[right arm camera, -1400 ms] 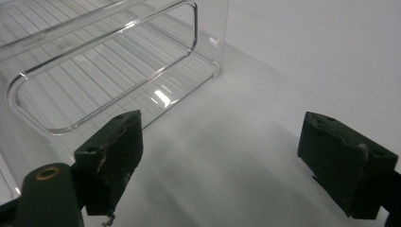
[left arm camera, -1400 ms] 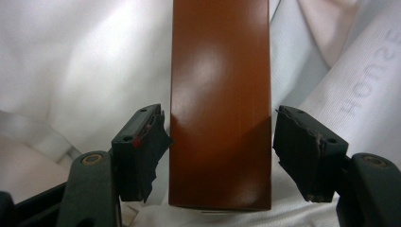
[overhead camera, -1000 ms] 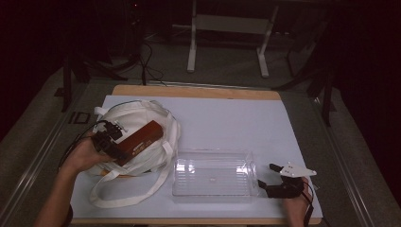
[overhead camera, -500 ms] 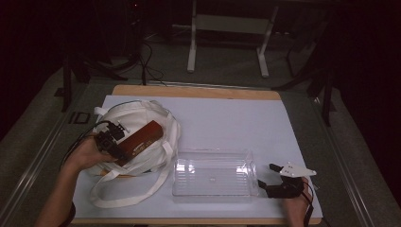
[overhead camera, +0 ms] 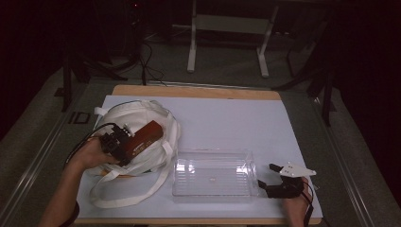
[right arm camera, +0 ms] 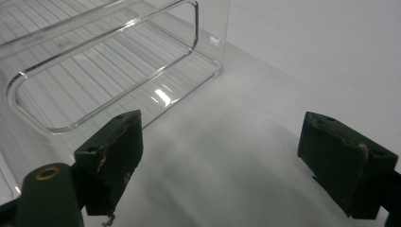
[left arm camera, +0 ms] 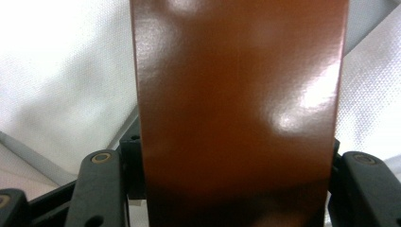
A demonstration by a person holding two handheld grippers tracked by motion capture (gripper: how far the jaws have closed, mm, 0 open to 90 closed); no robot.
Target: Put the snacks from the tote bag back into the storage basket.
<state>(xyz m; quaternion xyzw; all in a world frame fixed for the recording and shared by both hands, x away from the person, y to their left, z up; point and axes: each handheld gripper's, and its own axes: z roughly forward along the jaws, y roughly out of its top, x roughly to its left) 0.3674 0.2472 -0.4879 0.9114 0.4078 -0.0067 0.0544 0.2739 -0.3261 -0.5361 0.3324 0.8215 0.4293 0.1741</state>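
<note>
Clamping a brown box (overhead camera: 144,137) between its jaws, the left gripper (overhead camera: 124,142) holds it over a white bag (overhead camera: 137,118) lying on the counter's (overhead camera: 227,118) left side; in the left gripper view the box (left arm camera: 236,109) sits snug between both jaws. Beside the bag lies a clear tray (overhead camera: 213,177). The right gripper (overhead camera: 270,177) rests just right of the tray, jaws wide apart and empty, near the tray's end wall (right arm camera: 94,61).
</note>
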